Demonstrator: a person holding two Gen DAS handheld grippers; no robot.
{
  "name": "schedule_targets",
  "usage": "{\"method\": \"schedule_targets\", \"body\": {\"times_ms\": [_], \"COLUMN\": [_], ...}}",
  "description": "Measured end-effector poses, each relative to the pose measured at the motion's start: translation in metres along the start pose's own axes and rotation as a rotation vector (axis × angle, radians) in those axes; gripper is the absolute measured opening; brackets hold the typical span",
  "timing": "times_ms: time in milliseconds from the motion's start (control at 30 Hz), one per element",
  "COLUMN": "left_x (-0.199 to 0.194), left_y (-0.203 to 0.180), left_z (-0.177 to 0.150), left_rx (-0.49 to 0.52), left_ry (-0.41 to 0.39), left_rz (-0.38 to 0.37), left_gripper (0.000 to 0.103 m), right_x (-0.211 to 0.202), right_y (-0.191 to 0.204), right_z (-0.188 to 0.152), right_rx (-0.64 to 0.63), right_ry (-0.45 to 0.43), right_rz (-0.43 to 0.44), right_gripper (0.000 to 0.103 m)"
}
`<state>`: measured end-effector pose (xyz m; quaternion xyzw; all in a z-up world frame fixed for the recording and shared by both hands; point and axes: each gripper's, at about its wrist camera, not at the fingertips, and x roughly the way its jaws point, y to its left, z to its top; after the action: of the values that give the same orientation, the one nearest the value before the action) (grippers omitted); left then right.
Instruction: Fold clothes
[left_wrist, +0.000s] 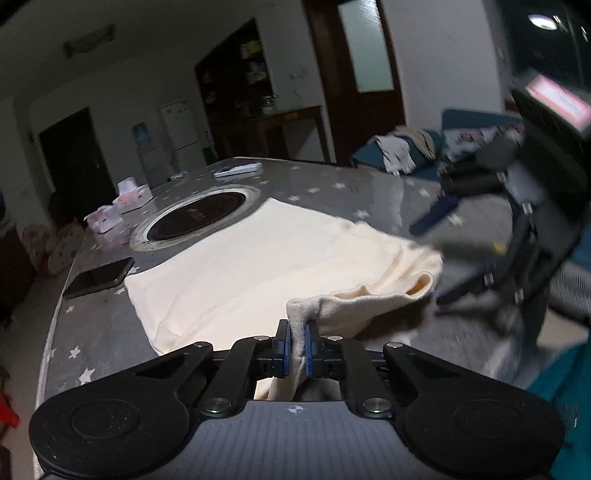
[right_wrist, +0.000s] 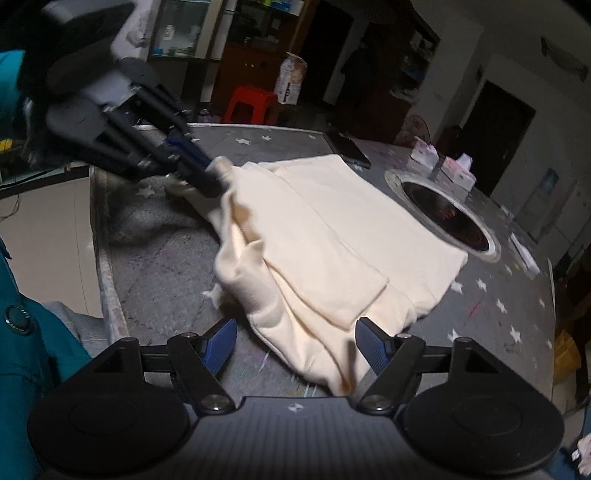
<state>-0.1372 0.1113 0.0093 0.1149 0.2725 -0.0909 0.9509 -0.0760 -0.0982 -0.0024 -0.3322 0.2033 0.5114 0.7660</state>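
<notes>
Centrally, in both wrist views, we see a cream garment (right_wrist: 332, 236) lying partly folded on a grey star-patterned table (right_wrist: 155, 266). At the lower centre of the left wrist view, the left gripper (left_wrist: 297, 328) has its blue pads pinched tight on a bunched corner of the garment; the same gripper appears at the upper left of the right wrist view. At the bottom of the right wrist view, the right gripper (right_wrist: 295, 332) has its fingers (right_wrist: 221, 343) spread wide, the garment's near edge lying between them without contact. We also note a round inset burner (right_wrist: 447, 218) at centre right, a dark phone (left_wrist: 99, 277) at the left of the left wrist view, and tissue boxes (right_wrist: 443, 162) beyond.
</notes>
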Motion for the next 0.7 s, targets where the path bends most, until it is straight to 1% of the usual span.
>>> {"method": "schedule_targets", "body": {"times_ms": [100,133,200,267,300,333,367,400,433,500,600,633,700], "left_x": [0.006,0.009,0.014,0.017,0.018,0.018,0.018,0.018,0.016,0.012,0.001,-0.002,-0.008], "left_y": [0.008,0.011,0.015,0.019,0.020,0.021,0.022,0.021,0.021,0.019,0.014,0.011,0.006], "left_z": [0.007,0.009,0.011,0.012,0.012,0.012,0.011,0.009,0.008,0.003,-0.004,-0.007,-0.014], "left_rx": [-0.043,-0.052,-0.070,-0.084,-0.091,-0.094,-0.095,-0.093,-0.087,-0.073,-0.040,-0.021,0.025], "left_ry": [-0.005,-0.004,0.003,0.008,0.010,0.012,0.014,0.017,0.021,0.030,0.036,0.042,0.050], "left_rz": [-0.013,-0.017,-0.023,-0.028,-0.031,-0.034,-0.039,-0.040,-0.040,-0.043,-0.032,-0.025,-0.010], "left_gripper": [0.008,0.008,0.008,0.008,0.008,0.008,0.008,0.009,0.011,0.014,0.022,0.029,0.033], "right_x": [0.008,0.011,0.016,0.020,0.021,0.023,0.025,0.026,0.028,0.029,0.027,0.027,0.027], "right_y": [-0.002,-0.003,-0.004,-0.006,-0.007,-0.008,-0.010,-0.012,-0.015,-0.020,-0.025,-0.028,-0.032], "right_z": [0.004,0.005,0.007,0.008,0.009,0.009,0.010,0.010,0.011,0.012,0.016,0.016,0.018], "right_rx": [-0.016,-0.019,-0.026,-0.034,-0.037,-0.035,-0.031,-0.027,-0.016,0.015,0.044,0.060,0.087], "right_ry": [-0.015,-0.020,-0.029,-0.034,-0.037,-0.036,-0.030,-0.024,-0.018,-0.010,-0.017,-0.019,-0.021], "right_rz": [0.002,0.003,0.004,0.008,0.013,0.021,0.030,0.039,0.049,0.072,0.083,0.087,0.093], "right_gripper": [0.073,0.071,0.062,0.056,0.050,0.047,0.036,0.023,0.020,0.015,0.012,0.012,0.011]}}
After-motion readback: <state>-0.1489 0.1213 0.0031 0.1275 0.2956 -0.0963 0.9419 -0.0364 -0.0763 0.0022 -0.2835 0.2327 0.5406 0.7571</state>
